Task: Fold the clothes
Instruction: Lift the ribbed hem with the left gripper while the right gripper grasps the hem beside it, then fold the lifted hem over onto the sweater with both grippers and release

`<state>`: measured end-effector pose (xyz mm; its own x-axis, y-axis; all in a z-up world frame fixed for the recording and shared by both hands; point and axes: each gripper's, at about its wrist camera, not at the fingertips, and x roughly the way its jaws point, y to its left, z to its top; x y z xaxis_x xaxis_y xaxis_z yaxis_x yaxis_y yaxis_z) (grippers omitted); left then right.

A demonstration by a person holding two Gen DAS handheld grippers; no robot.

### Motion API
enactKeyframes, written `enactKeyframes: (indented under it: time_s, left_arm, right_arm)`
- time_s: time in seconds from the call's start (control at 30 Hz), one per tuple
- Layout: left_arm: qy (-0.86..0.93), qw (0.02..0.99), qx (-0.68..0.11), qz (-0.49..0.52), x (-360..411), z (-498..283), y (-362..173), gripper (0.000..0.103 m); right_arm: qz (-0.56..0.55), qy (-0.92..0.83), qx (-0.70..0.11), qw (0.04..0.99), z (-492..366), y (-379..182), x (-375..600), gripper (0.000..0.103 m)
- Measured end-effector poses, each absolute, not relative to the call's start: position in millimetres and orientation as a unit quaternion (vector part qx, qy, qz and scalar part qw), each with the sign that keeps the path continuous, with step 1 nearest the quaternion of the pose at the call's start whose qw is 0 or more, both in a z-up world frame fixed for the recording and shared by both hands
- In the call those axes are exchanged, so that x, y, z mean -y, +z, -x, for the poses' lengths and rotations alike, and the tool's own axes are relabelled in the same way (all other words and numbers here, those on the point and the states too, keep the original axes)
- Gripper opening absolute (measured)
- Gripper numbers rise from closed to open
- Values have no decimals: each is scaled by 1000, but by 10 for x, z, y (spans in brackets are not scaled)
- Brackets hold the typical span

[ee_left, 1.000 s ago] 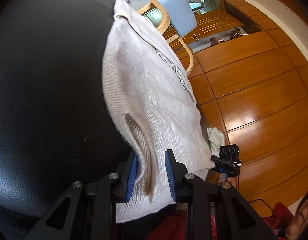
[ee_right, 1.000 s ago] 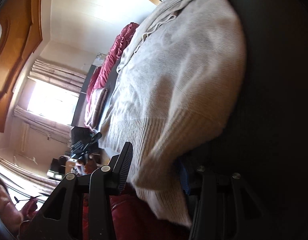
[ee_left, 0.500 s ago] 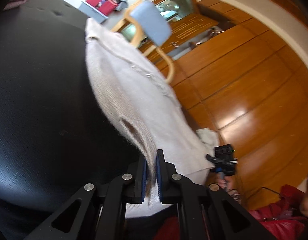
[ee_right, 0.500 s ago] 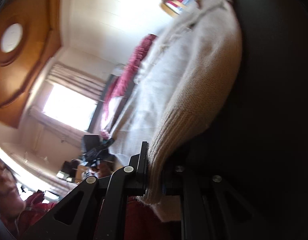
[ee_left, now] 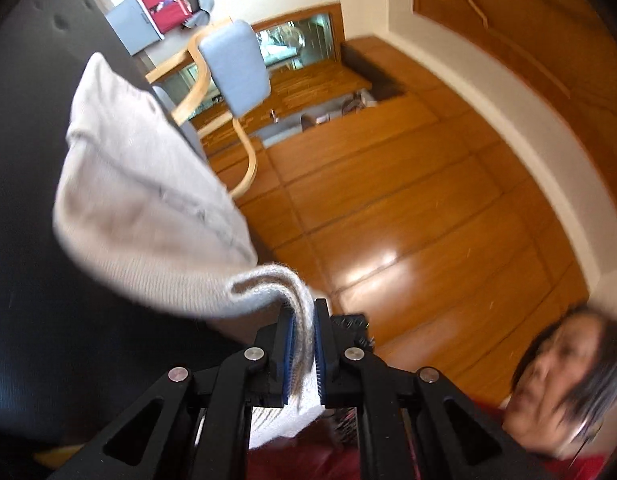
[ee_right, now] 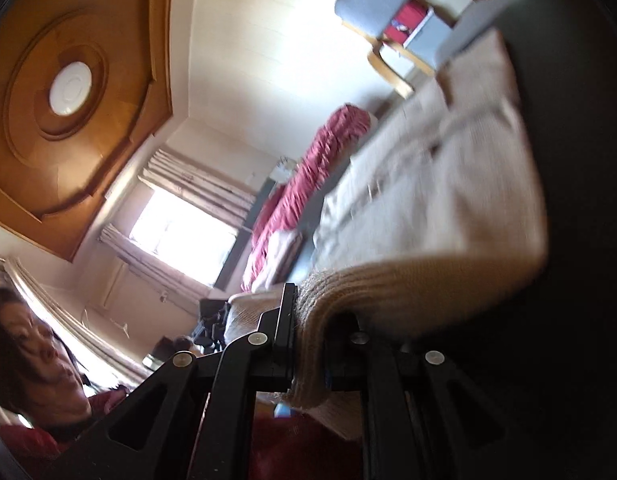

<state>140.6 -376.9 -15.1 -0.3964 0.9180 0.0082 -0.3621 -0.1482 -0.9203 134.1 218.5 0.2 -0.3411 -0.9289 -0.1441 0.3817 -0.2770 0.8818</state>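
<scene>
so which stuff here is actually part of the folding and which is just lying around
In the job:
- beige knit sweater, lying on the black surface
- left hand-held gripper, shut on the sweater's hem
- right hand-held gripper, shut on the hem too

Lying about:
- blue chair with wooden frame
- red bedding
- red box on a grey cabinet

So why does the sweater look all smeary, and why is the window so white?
Left wrist view: the sweater is smeared by motion blur, and the wooden floor shows glare. Right wrist view: the window is blown out white, the sweater is blurred too, and the fisheye lens bends the room's edges.
</scene>
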Motion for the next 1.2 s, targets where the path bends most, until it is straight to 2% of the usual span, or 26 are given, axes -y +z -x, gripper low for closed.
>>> enactKeyframes:
  time_s: [0.13,0.27,0.53,0.67,0.7,0.77,0.83,0.9,1.0,1.13,1.2]
  left_arm:
    - [677,443,507,298,3732,-798,-248,7]
    - [650,409,560,311,3656,-149,-512,7]
    - [638,335,597,353,3503,989,-881,7]
    - [616,318,615,375,3402,1200,-1117,11]
    - [617,324,609,379,3407,1193,-1117,17]
    - [625,333,585,395,3436,1158,-1095,21]
    - [622,345,572,409,3419,1101,-1079,24]
    - [613,357,565,422,3386,1038,-1070,29]
    - [592,369,573,430,3363,977,-1091,31]
    - [560,358,613,427,3356,1067,-1166,31]
    - [566,336,644,390,3417,1217,-1148,32]
  right_arm:
    - [-333,-724,399,453,-794,145,-2270,11]
    - [-362,-716,413,431,-179,26,-2183,11]
    - [-410,-695,470,359,971,-460,-2222,11]
    - [-441,-680,495,314,1295,-780,-2185,11]
    - [-438,-680,494,319,1296,-753,-2197,14]
    - [-436,-683,483,331,1243,-666,-2195,26]
    - [-436,-689,464,346,1146,-553,-2172,42]
    - [-440,-694,442,361,1058,-452,-2141,45]
    - [-456,-694,408,379,985,-365,-2045,58]
    - [-486,-678,391,390,1065,-364,-1901,60]
    - [-475,-679,405,386,1244,-326,-1878,60]
